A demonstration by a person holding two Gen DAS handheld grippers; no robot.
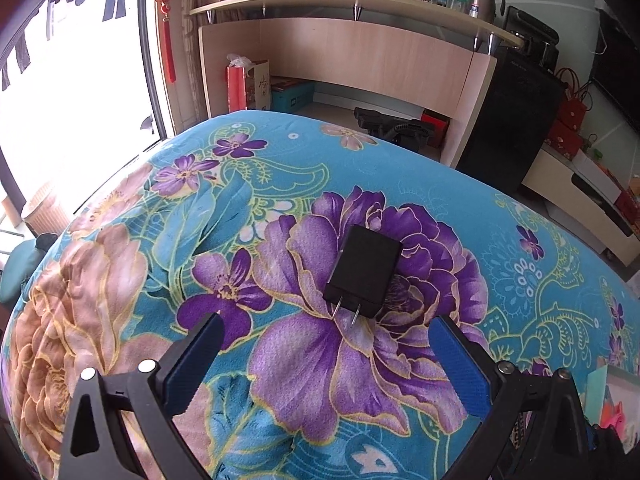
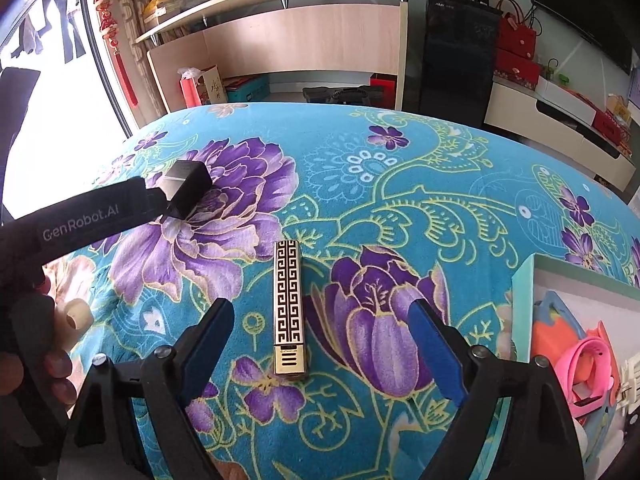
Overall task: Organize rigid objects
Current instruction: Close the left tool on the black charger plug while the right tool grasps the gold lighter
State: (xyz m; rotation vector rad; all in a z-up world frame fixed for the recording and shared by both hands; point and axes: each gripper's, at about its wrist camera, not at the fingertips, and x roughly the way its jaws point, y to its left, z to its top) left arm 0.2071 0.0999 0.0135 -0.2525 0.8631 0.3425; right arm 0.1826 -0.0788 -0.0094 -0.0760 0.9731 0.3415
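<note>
A black plug-in charger (image 1: 363, 271) lies on the flowered blue cloth, its two metal prongs pointing at me. My left gripper (image 1: 326, 330) is open, its blue pads just short of the prongs. The charger also shows in the right wrist view (image 2: 186, 189), by the left gripper's tip. A slim gold-and-black patterned lighter (image 2: 287, 307) lies lengthwise between the fingers of my open right gripper (image 2: 320, 316), not touched.
A pale box (image 2: 524, 300) at the right edge of the bed holds pink and orange items (image 2: 580, 364). The flowered cloth (image 1: 200, 240) covers the whole surface. Beyond it stand a wooden shelf unit (image 1: 360, 52) and a black cabinet (image 1: 508, 120).
</note>
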